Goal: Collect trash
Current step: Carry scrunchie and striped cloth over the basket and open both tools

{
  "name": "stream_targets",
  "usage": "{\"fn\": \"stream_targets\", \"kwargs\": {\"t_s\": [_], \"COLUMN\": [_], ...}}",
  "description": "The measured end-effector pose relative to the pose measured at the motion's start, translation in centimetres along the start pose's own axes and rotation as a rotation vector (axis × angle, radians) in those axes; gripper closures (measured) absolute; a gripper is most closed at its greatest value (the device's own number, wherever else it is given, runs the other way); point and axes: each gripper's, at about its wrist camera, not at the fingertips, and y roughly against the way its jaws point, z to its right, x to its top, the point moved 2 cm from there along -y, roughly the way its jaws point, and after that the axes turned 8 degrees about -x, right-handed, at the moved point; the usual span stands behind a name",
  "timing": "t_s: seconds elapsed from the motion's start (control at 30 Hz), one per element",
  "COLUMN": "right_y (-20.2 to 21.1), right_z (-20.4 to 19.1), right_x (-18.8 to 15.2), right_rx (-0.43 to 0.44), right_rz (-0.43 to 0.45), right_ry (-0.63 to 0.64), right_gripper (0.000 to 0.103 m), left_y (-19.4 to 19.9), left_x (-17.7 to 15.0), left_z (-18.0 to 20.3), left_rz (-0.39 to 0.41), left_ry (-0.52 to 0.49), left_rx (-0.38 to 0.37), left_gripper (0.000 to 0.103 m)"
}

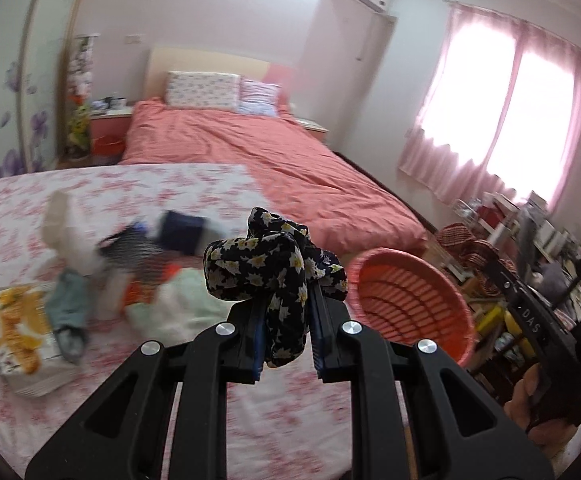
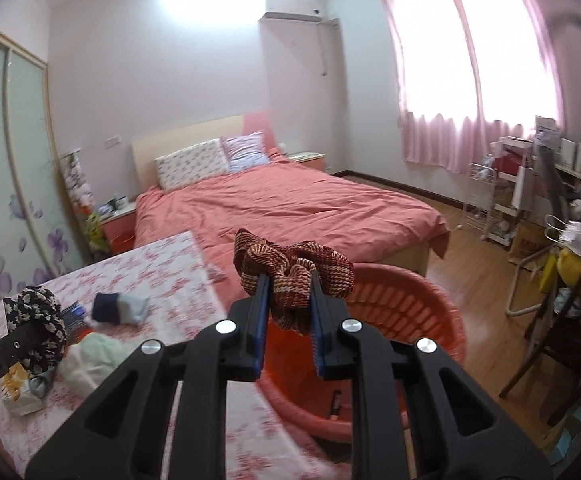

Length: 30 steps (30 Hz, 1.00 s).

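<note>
- The right gripper [image 2: 288, 300] is clamped on a bunched red-and-tan woven cloth [image 2: 294, 270], which bulges above and sags below the blue-lined fingers.
- The cloth hangs above the near rim of an orange slatted plastic basket [image 2: 422, 320], which stands just past the table edge. A small dark object lies on the basket floor; what it is cannot be told.
- The left gripper [image 1: 286, 304] is clamped on a black cloth printed with white flowers [image 1: 266, 268]. It hangs over the table with the floral tablecloth [image 1: 130, 192], with the basket to its right.
- Risk: the woven cloth sits near the rim rather than over the middle, so a release from here could leave it draped on the rim or fallen to the wooden floor [image 2: 478, 280].
- Risk: both cloths are loose and bunched, and a fold could snag on a finger when the jaws part.
- Risk: the two grippers are near each other beside the basket and could knock together.
- Farther out on the table, left of the left gripper, lie a snack packet [image 1: 22, 328], a pale green cloth [image 1: 186, 296], a dark blue sock [image 1: 182, 232] and other blurred scraps, not yet collected.
</note>
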Motion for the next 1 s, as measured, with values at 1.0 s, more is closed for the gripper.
{"fn": "stream_targets", "kwargs": {"t_s": [1.0], "right_y": [-7.3], "right_z": [9.4], "right_x": [0.0], "right_rx": [-0.012], "right_rz": [-0.030], "right_ry": [-0.164], "right_gripper": [0.069], "left_y": [-14.4], "left_x": [-1.4], "left_z": [12.5], "left_rz": [-0.201], "left_ry": [-0.150], "left_rx": [-0.235], "left_gripper": [0.071]}}
